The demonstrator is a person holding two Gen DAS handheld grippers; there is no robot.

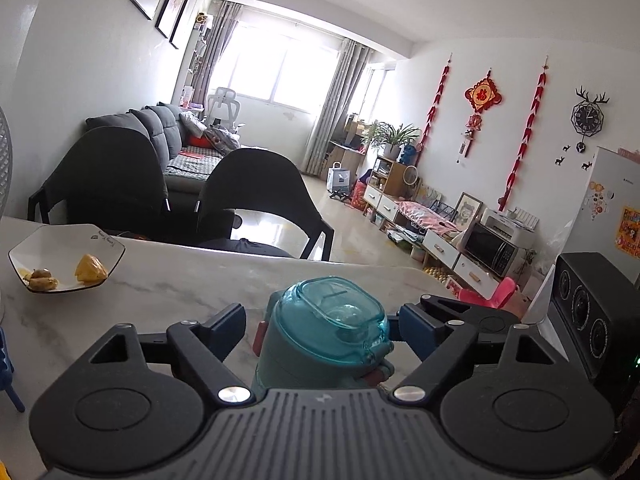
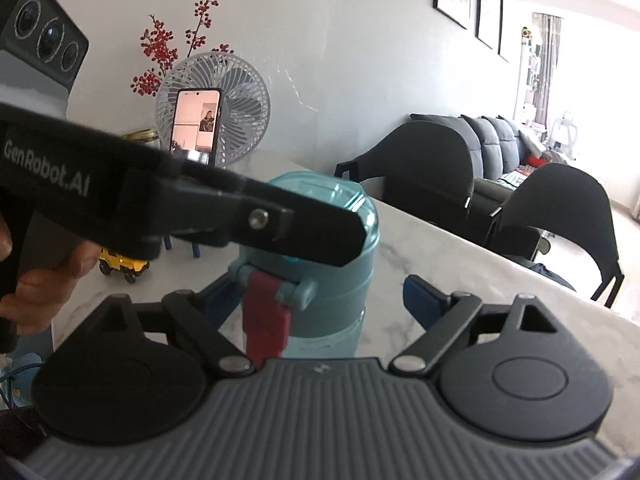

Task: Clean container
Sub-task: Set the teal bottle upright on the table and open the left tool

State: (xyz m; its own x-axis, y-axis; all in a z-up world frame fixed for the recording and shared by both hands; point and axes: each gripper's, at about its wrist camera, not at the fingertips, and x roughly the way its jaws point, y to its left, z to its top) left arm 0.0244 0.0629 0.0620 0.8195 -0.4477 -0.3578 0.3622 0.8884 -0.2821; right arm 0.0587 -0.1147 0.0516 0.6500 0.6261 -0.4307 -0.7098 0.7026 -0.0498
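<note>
A teal bottle (image 1: 320, 344) with a clear blue-green lid (image 1: 332, 312) stands upright on the marble table (image 1: 160, 288). My left gripper (image 1: 324, 330) is open around the lid, with a small gap at each blue pad. In the right wrist view the bottle (image 2: 332, 288) stands close ahead, its red latch (image 2: 266, 316) hanging down the near side. My right gripper (image 2: 320, 296) is open around the bottle's body, and the right pad is clearly off it. One of the left gripper's fingers (image 2: 312, 228) crosses in front of the lid, with a hand (image 2: 36, 288) on the handle.
A white plate (image 1: 24, 254) with fruit scraps lies at the table's far left. A desk fan (image 2: 240, 92), a propped phone (image 2: 196, 120) and a yellow toy truck (image 2: 120, 266) stand behind the bottle. Two black chairs (image 1: 256, 200) line the table's far edge.
</note>
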